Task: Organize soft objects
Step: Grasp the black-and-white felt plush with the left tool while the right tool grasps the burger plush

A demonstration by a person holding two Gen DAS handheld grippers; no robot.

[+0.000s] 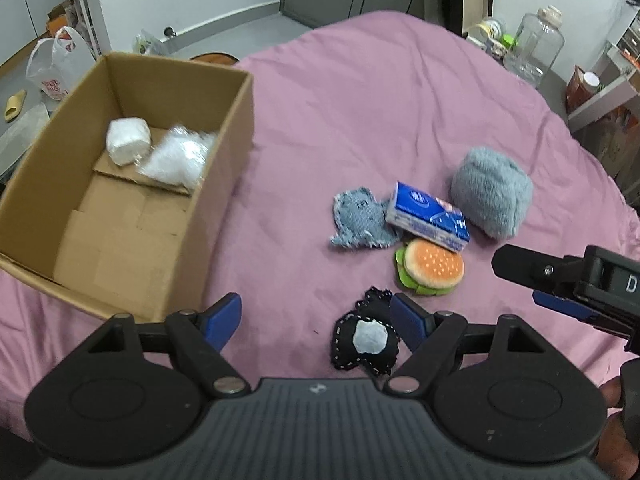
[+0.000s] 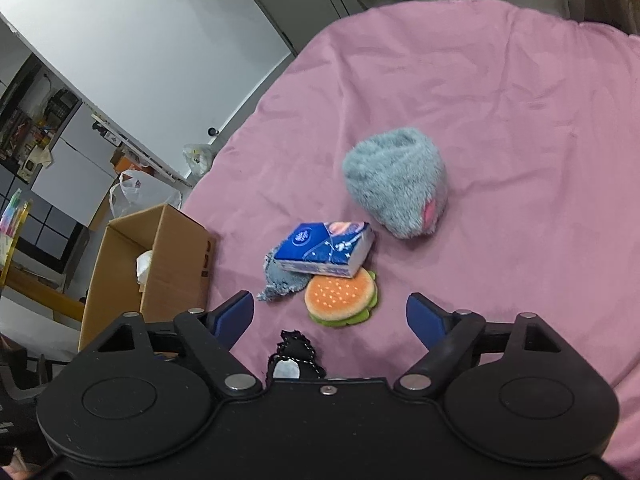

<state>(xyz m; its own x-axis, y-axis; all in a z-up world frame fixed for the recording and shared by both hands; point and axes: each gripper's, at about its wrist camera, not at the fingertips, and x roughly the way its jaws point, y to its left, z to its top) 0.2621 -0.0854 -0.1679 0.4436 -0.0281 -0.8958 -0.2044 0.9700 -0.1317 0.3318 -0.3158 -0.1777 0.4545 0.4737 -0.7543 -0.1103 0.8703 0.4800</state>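
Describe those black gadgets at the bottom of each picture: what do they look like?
Both are alike. The left gripper and right gripper have matte black plastic bodies with two round discs, silver rivets, jointed black links and blue finger pads. The left body is ribbed; seen from its camera, the right one shows a white letter D.

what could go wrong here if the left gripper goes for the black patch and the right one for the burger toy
1. The tissue pack rests partly on the burger toy and the denim scrap, so lifting the burger may drag or tip them.
2. The black patch lies flat on the pink cloth; the open left gripper might pinch cloth too.
3. The right gripper is close by, so they could bump.
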